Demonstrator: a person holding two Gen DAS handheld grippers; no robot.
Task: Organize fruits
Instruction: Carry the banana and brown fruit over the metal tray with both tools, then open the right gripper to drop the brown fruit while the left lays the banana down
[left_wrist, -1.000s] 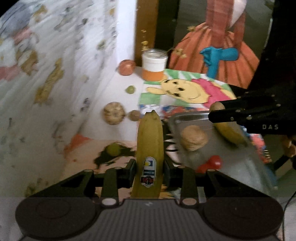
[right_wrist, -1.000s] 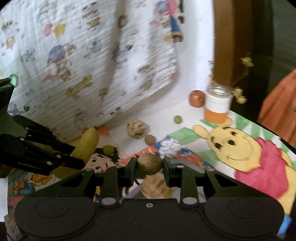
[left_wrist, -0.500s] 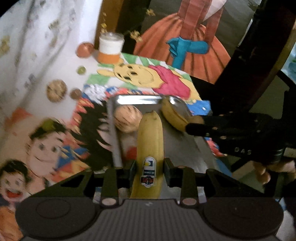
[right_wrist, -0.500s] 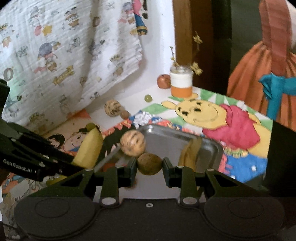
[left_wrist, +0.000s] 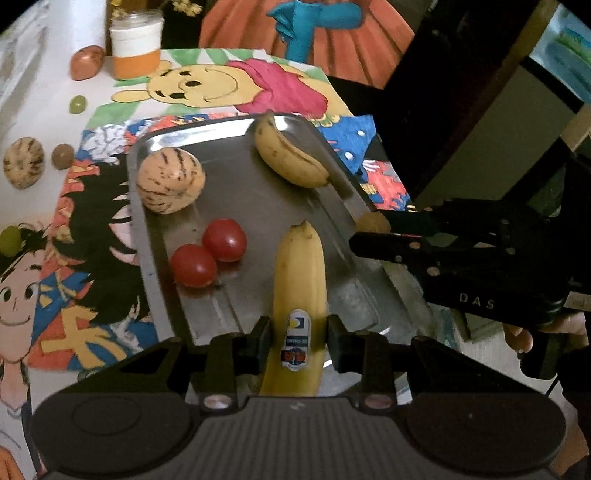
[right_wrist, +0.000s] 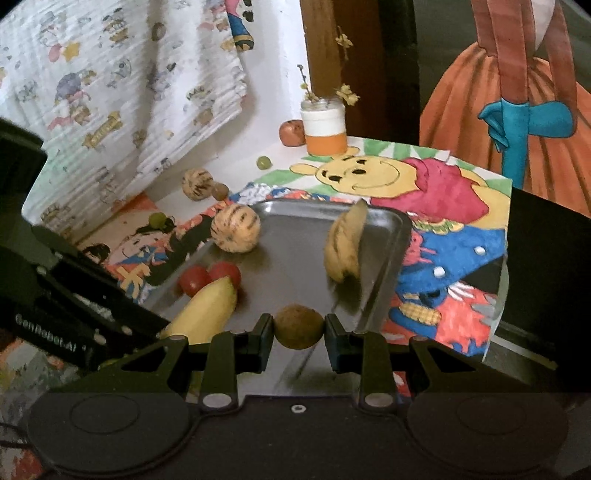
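Both grippers have come in from the table's wall side and now hang over the steel tray (left_wrist: 236, 184): left gripper (left_wrist: 299, 341) pinching a stickered banana (left_wrist: 300, 280) above the tray's near edge, right gripper (right_wrist: 298, 341) pinching a small brown fruit (right_wrist: 298, 325) near the tray's right rim. On the tray: striped melon (left_wrist: 170, 180) at the far left corner, spotted banana (left_wrist: 290, 157) against the far right rim, two tomatoes (left_wrist: 208, 256) toward the left edge. Off the tray, on the table's left side: a second striped melon (left_wrist: 24, 162), brown fruit (left_wrist: 62, 156), two green fruits (left_wrist: 77, 104), a reddish fruit (left_wrist: 86, 62) and a jar (left_wrist: 136, 46).
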